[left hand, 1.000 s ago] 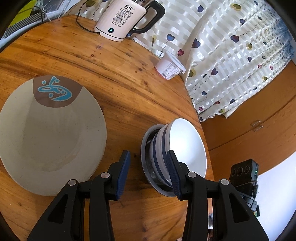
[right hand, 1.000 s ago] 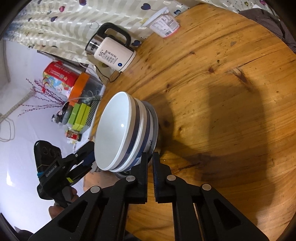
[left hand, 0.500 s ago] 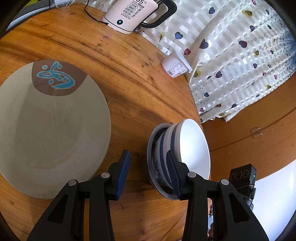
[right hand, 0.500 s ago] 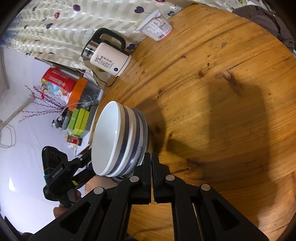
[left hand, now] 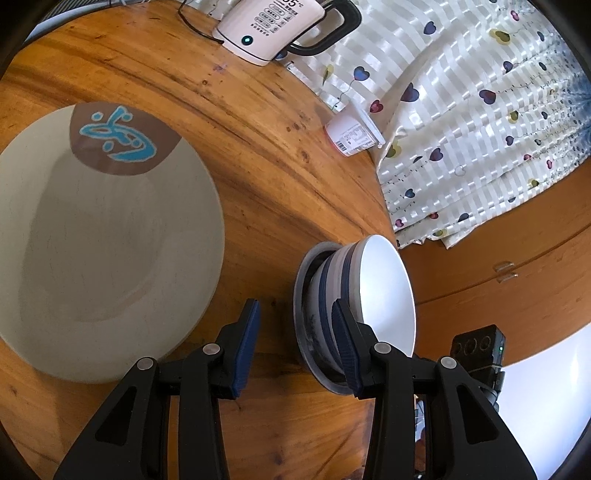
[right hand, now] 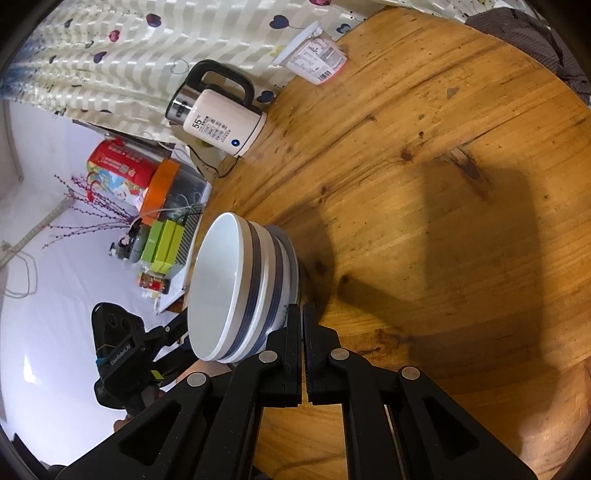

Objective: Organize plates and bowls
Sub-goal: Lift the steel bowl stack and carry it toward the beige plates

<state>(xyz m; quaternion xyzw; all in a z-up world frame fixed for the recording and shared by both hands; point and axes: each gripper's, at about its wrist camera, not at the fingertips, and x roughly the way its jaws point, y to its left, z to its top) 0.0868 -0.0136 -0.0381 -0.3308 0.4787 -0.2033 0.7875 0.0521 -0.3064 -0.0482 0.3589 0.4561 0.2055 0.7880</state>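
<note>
A big beige plate (left hand: 110, 240) with a brown and blue mark lies flat on the round wooden table (left hand: 277, 166). Beside it, stacked white bowls with blue bands (left hand: 384, 288) sit on a small grey plate (left hand: 301, 295) and lean steeply sideways at the table's edge. In the right wrist view my right gripper (right hand: 303, 310) is shut on the rim of that small grey plate (right hand: 291, 251), under the bowls (right hand: 229, 288). My left gripper (left hand: 295, 347) stands half open at the stack's near edge. Its right finger overlaps the bowls, and I cannot tell whether it touches them.
A white electric kettle (left hand: 273, 26) with its cord stands at the far table edge, with a pink yoghurt cup (left hand: 351, 136) near it. A heart-print curtain (left hand: 480, 129) hangs behind. Boxes and a red tin (right hand: 118, 170) sit beyond the table. Bare wood (right hand: 443, 221) spreads to the right.
The right jaws closed their last small gap on the plate rim. The left wrist view rolled, with the kettle and cup sliding to the right. The bowl stack stays tilted.
</note>
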